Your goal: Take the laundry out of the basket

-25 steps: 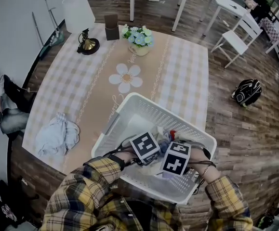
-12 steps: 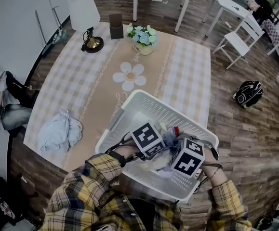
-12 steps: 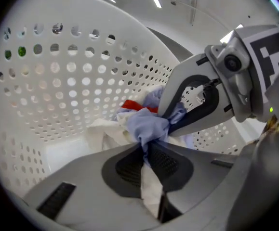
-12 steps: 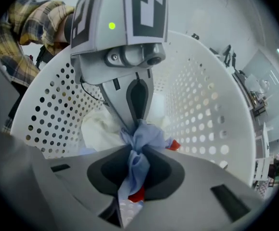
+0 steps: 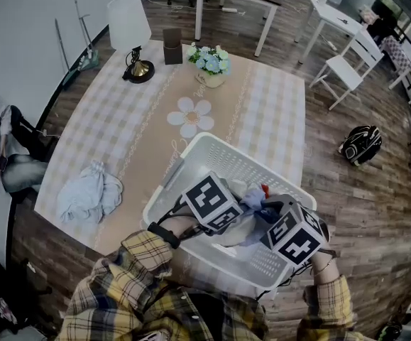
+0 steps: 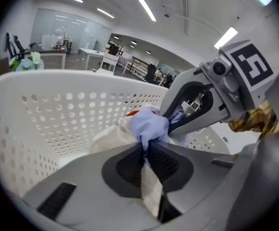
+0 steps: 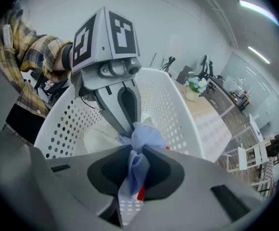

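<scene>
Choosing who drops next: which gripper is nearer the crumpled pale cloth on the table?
Left. The left gripper, jaws just closed further on the blue garment, sits toward the pale cloth; the right gripper, also clamping the garment, is farther off.

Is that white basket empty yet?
Not empty: a cream cloth lies inside the basket; the left gripper, its jaws just closed tighter, and right gripper pinch a bunched blue garment over it.

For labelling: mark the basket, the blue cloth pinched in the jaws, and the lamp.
basket (image 5: 226, 163), head view, perforated far wall.
blue cloth (image 6: 149, 125), left gripper view, bunched part just beyond the jaws.
lamp (image 5: 128, 21), head view, white shade.
</scene>
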